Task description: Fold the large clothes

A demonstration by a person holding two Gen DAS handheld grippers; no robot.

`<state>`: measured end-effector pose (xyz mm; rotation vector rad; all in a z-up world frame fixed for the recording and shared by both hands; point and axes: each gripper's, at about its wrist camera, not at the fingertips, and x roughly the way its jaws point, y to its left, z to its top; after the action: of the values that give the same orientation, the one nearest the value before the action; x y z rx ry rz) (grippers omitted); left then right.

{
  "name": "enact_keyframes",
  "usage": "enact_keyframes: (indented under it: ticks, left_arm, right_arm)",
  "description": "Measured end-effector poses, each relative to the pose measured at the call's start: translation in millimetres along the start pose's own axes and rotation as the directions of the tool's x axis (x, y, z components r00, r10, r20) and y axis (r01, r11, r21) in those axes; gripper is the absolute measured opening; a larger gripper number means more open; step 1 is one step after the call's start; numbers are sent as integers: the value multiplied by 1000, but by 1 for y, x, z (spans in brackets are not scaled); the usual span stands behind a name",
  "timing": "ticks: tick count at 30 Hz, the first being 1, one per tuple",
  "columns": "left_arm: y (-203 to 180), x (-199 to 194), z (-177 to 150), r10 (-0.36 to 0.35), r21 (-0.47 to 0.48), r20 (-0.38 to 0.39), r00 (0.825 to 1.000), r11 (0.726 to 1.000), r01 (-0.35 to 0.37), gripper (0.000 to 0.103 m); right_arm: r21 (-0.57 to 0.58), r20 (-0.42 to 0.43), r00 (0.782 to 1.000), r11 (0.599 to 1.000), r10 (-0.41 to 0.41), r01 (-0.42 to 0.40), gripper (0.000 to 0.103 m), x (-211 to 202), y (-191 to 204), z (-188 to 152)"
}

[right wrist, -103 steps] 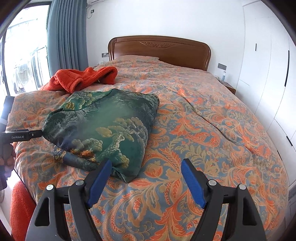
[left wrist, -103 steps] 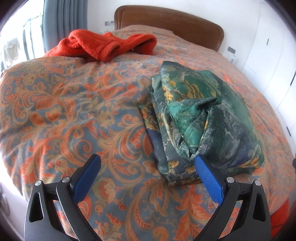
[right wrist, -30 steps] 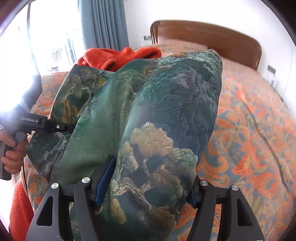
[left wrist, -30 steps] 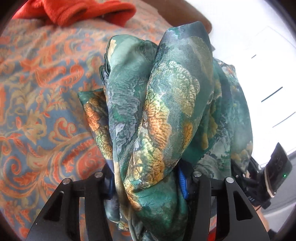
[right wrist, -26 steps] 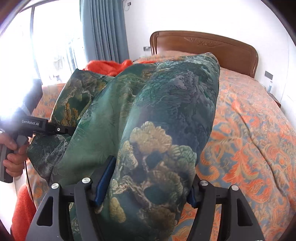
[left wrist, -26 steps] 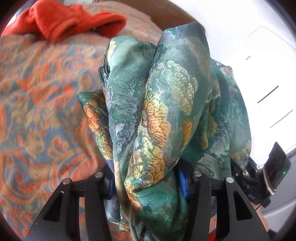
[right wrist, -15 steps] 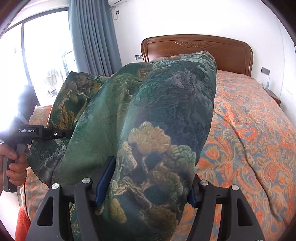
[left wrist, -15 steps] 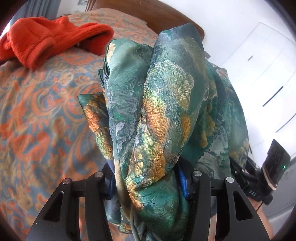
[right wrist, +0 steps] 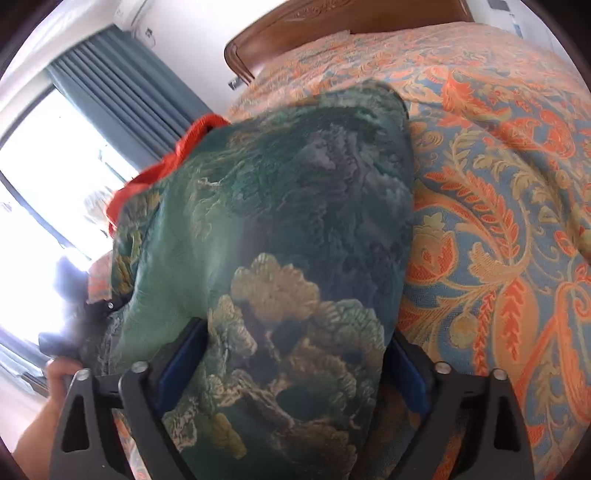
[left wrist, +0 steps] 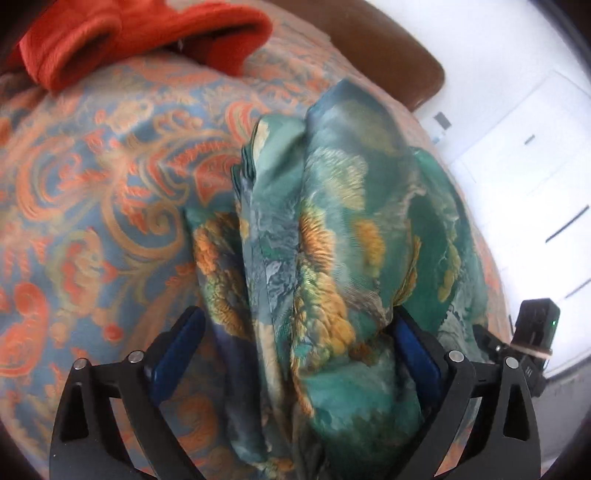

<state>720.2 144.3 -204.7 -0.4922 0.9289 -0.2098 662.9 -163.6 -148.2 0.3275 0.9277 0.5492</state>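
Left wrist view: the folded green garment (left wrist: 332, 266) runs lengthwise from lower centre toward upper right between the left gripper (left wrist: 295, 354), whose jaws are opening around it, on the bedspread (left wrist: 92, 221); the right gripper (right wrist: 291, 365) is likewise opening around it.

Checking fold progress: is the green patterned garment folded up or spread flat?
Folded: the green patterned garment is a thick bundle of stacked layers on the bedspread, between the opening left claw.

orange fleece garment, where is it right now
The orange fleece garment lies bunched on the patterned bedspread at the left wrist view's top left, beyond the green printed garment and left of the wooden headboard.
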Motion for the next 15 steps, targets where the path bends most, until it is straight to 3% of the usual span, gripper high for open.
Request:
enact_keyframes:
  ticks: [4, 5, 7, 9, 11, 12, 15]
  left_arm:
    - [-23, -62, -15, 85, 150, 159, 984, 983, -109, 98]
    - [-31, -78, -23, 114, 186, 204, 972, 971, -153, 99]
    - [-55, -107, -46, 199, 258, 311, 929, 923, -284, 102]
    - [-75, -125, -67, 261, 300, 407, 875, 867, -398, 103]
    - [-91, -141, -87, 287, 315, 467, 837, 830, -460, 103]
    - [-100, -149, -99, 298, 310, 483, 823, 821, -479, 103]
    - [-117, -167, -121, 305, 294, 505, 807, 819, -494, 103]
  right_arm:
    - [-37, 71, 995, 997, -65, 68, 95, -43, 7, -13]
    - [-66, 109, 990, 993, -87, 95, 95, -60, 14, -20]
    - [-124, 173, 975, 979, -139, 162, 95, -93, 34, -36]
    - [-182, 245, 946, 948, -215, 262, 95, -126, 59, -59]
    - [-219, 327, 903, 907, -278, 359, 95, -160, 86, -84]
    - [-228, 365, 884, 893, -292, 389, 95, -176, 98, -97]
    - [-237, 438, 848, 872, -298, 429, 95, -212, 128, -130]
